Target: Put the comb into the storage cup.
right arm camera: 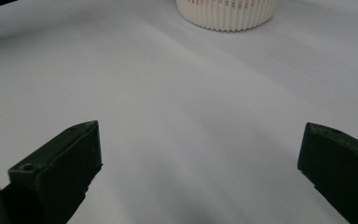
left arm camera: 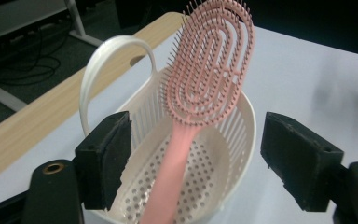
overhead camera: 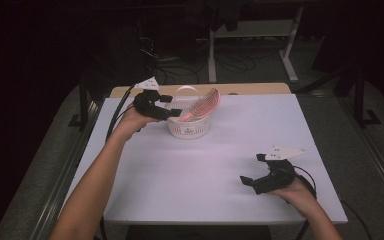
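Observation:
A pink hairbrush [overhead camera: 203, 104] leans in a white perforated basket [overhead camera: 188, 128] at the back middle of the table, its head [left arm camera: 209, 70] sticking up over the rim and its handle [left arm camera: 172, 172] reaching down inside. My left gripper [overhead camera: 171, 106] hovers at the basket's left rim and is open. In the left gripper view its pads [left arm camera: 107, 158] stand on either side of the handle with gaps to it. My right gripper [overhead camera: 252, 168] is open and holds nothing, low over the table's front right, far from the basket [right arm camera: 226, 14].
The basket has a white arched handle [left arm camera: 98, 70] on its far-left side. A white cloth covers the table [overhead camera: 180, 175], with a wooden edge [overhead camera: 260, 88] at the back. Beyond the table stand desk legs [overhead camera: 212, 55] and floor cables.

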Demonstrator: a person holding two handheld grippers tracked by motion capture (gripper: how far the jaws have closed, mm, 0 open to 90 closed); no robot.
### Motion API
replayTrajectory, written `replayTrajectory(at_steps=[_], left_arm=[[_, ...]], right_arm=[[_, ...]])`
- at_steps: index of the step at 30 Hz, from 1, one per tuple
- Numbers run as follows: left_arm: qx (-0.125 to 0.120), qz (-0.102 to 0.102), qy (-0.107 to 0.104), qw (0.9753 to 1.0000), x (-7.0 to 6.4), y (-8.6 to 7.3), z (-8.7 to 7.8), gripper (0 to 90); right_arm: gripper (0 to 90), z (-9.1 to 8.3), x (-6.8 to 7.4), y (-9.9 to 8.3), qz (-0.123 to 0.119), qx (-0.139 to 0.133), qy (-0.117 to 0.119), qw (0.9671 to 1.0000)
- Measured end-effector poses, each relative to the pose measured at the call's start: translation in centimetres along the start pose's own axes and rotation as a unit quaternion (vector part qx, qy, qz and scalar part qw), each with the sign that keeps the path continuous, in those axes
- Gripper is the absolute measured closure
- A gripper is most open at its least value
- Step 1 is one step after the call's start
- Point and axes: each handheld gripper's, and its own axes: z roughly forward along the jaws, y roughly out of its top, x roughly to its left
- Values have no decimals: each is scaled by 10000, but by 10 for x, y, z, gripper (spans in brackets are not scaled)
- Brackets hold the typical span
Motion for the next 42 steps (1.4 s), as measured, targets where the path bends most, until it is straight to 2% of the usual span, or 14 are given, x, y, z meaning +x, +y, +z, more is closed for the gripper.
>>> replayTrajectory(at_steps=[10, 17, 22, 27, 34, 42], left_arm=[[74, -68, 82, 9999, -12, -11, -15, 137], [103, -98, 129, 9998, -28, -25, -23, 3], [107, -160, 119, 9997, -37, -34, -30, 0], [1, -177, 40, 9998, -45, -46, -35, 0], [-76, -191, 99, 9997, -53, -62, -42, 0], [36, -251, 73, 9997, -62, -79, -51, 0]], right_arm=[[0, 0, 0, 0, -4, 5, -6, 10000], [0, -1, -1, 0, 25, -18, -36, 10000], [0, 0, -1, 0, 38, -7, -34, 10000], [0, 0, -2, -1, 53, -27, -37, 10000], [0, 2, -3, -2, 73, -51, -57, 9999], [0, 2, -2, -2, 54, -53, -52, 10000]])
